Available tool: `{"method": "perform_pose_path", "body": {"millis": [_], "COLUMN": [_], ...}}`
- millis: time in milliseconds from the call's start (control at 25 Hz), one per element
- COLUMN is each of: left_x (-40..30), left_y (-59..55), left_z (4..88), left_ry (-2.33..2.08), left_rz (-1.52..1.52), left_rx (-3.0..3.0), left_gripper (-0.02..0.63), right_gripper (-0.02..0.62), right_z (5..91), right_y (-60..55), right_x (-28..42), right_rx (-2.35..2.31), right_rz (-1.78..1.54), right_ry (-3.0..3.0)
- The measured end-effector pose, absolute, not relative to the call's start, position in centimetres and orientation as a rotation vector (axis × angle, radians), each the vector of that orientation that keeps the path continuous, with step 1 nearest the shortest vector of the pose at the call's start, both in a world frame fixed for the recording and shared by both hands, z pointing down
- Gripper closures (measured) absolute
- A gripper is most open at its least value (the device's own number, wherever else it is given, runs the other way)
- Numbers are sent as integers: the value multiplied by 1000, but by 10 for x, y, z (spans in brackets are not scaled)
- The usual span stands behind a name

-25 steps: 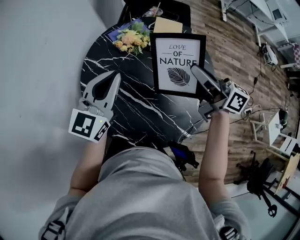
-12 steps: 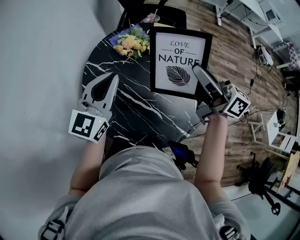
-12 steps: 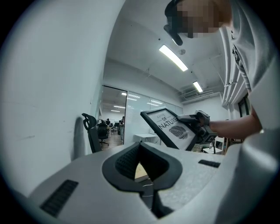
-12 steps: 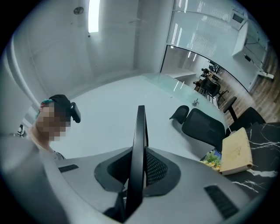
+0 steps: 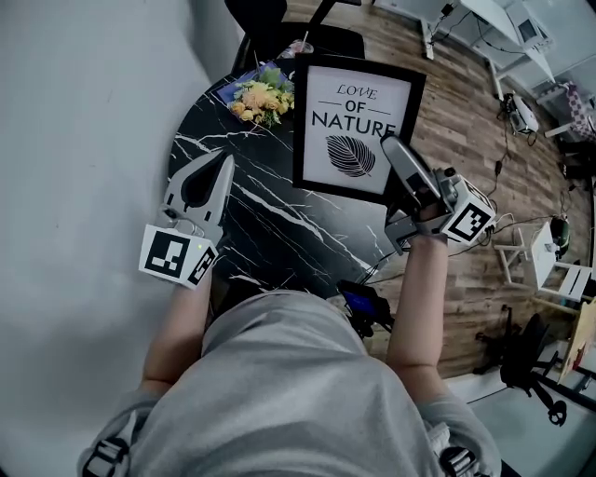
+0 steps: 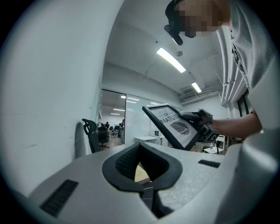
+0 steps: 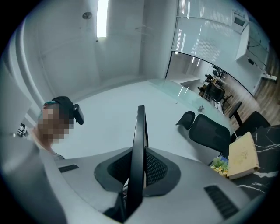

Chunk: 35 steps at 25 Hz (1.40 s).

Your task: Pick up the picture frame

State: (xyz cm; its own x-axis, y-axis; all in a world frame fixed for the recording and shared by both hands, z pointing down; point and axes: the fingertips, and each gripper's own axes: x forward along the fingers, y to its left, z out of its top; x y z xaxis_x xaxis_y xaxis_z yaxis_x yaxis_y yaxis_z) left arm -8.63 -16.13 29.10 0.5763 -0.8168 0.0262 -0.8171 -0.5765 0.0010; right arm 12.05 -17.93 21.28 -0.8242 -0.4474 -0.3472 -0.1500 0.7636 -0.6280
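The picture frame [image 5: 356,129] has a black border and a white print with a leaf and the words "LOVE OF NATURE". It hangs tilted above the black marble table [image 5: 270,224]. My right gripper [image 5: 402,163] is shut on its lower right edge. In the right gripper view the frame [image 7: 139,131] stands edge-on between the pads. My left gripper [image 5: 223,168] hovers over the table's left side, shut on nothing, well left of the frame. The left gripper view shows the frame [image 6: 173,127] held aloft by the right gripper [image 6: 199,120].
A bunch of flowers [image 5: 259,90] lies at the table's far edge, with a dark chair [image 5: 279,28] behind it. A beige box [image 7: 243,157] sits beside the flowers [image 7: 220,163]. A white wall runs along the left; wooden floor with cables lies on the right.
The frame has risen off the table with the right gripper still shut on it, tilting more upright. The left gripper has lifted slightly.
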Motion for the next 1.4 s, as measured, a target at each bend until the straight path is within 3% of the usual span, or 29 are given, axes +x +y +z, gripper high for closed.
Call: {"method": "perform_pose_path", "body": {"millis": [1400], "left_x": [-76], "left_y": [-161], "left_z": [287], "left_ry": [-1424], "left_rz": [-2], "left_rx": [2779], "left_gripper": [600], "right_gripper": [529], "right_z": [173], "right_y": [-149], "right_x": [113], "right_rx": [-251], "right_rz": [-725], "right_ry": [2418]}}
